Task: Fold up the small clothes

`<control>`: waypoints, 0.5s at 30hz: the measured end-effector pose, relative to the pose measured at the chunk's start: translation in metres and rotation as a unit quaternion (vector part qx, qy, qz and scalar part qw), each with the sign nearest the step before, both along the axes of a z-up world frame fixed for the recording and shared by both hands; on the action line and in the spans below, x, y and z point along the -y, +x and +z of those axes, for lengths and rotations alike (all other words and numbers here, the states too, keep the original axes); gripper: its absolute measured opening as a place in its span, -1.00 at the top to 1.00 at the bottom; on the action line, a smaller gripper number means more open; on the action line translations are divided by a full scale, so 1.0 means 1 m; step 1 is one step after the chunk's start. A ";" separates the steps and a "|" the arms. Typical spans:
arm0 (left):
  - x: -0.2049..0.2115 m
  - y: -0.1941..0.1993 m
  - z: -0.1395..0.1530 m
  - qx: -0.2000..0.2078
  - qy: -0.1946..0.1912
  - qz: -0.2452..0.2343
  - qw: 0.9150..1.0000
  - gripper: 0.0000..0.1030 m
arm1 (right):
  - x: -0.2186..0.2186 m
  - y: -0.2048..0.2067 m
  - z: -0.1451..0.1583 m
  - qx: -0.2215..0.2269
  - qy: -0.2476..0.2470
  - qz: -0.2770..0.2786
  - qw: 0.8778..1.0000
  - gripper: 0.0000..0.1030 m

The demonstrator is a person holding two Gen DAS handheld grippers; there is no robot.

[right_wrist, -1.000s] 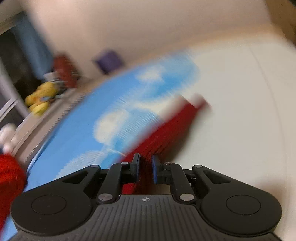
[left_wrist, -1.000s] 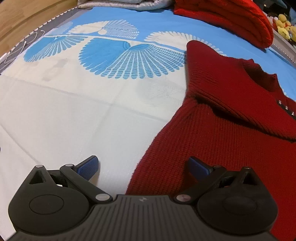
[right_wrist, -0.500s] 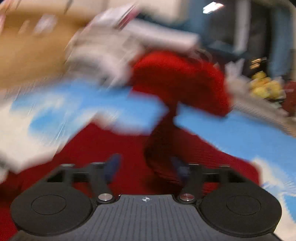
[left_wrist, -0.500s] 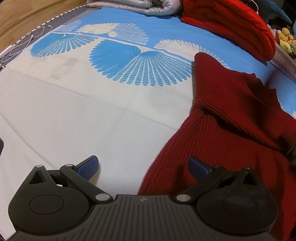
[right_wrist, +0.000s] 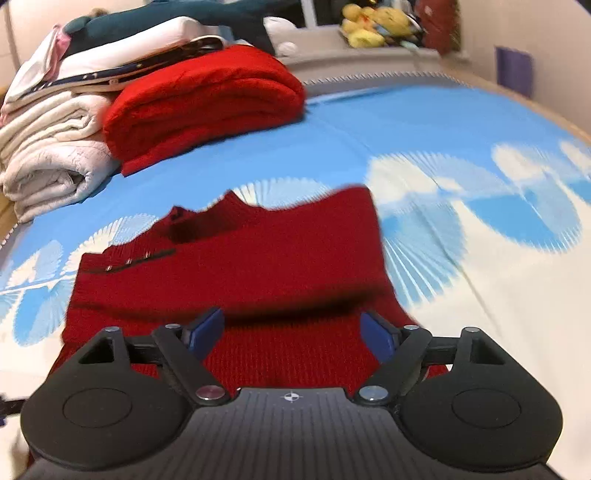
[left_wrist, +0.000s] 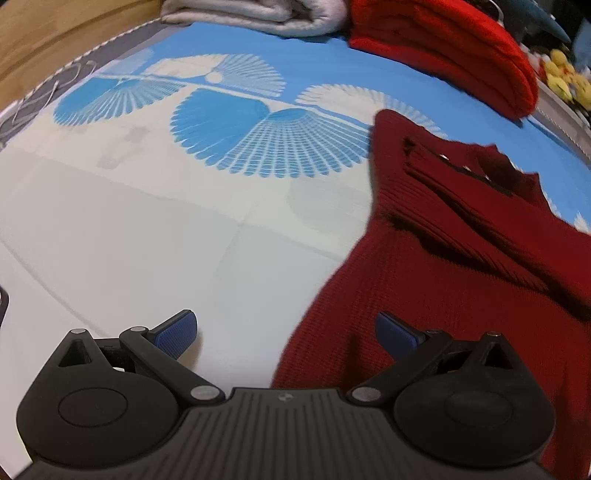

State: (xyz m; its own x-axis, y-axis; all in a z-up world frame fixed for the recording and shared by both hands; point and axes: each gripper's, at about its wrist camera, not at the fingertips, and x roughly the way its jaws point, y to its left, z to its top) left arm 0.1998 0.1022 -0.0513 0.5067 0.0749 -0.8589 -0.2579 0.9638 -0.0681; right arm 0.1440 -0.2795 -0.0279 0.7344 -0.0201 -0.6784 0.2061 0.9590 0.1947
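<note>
A small dark red knit sweater (left_wrist: 461,258) lies on the blue and white patterned sheet (left_wrist: 147,229), its sleeve folded across the chest; it also shows in the right wrist view (right_wrist: 258,266). My left gripper (left_wrist: 286,328) is open and empty, low over the sweater's left edge, one pad over the sheet, the other over the knit. My right gripper (right_wrist: 291,332) is open and empty, just above the sweater's lower body, behind the folded sleeve.
A folded bright red sweater (right_wrist: 207,107) sits at the far side beside a stack of folded white bedding (right_wrist: 51,147). Yellow plush toys (right_wrist: 373,22) lie beyond the bed edge. A wooden floor (left_wrist: 44,40) shows at the far left.
My right gripper carried the sleeve across the sweater, opened and let it go; it now looks over the folded sweater. My left gripper stayed open and shifted slightly left.
</note>
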 end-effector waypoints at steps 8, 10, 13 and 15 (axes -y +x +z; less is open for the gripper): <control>0.027 -0.014 -0.006 0.003 0.027 -0.049 0.998 -0.99 | 0.005 -0.110 -0.033 -0.025 -0.039 -0.013 0.999 -0.79; 0.033 -0.019 -0.008 0.003 0.037 -0.061 0.997 -0.99 | 0.014 -0.114 -0.034 -0.020 -0.028 -0.008 0.999 -0.79; 0.036 -0.027 -0.012 0.003 0.050 -0.076 0.996 -0.99 | 0.034 -0.114 -0.042 -0.032 -0.019 -0.034 0.999 -0.79; 0.036 -0.032 -0.014 0.002 0.057 -0.086 0.995 -0.99 | 0.048 -0.112 -0.048 -0.055 -0.003 -0.049 0.997 -0.80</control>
State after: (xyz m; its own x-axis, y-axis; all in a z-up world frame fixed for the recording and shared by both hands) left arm 0.1681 0.0663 -0.0649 0.5232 0.0834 -0.8481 -0.0892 0.9951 0.0428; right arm 0.0325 -0.3275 -0.0754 0.6497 -0.0925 -0.7545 0.3195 0.9339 0.1606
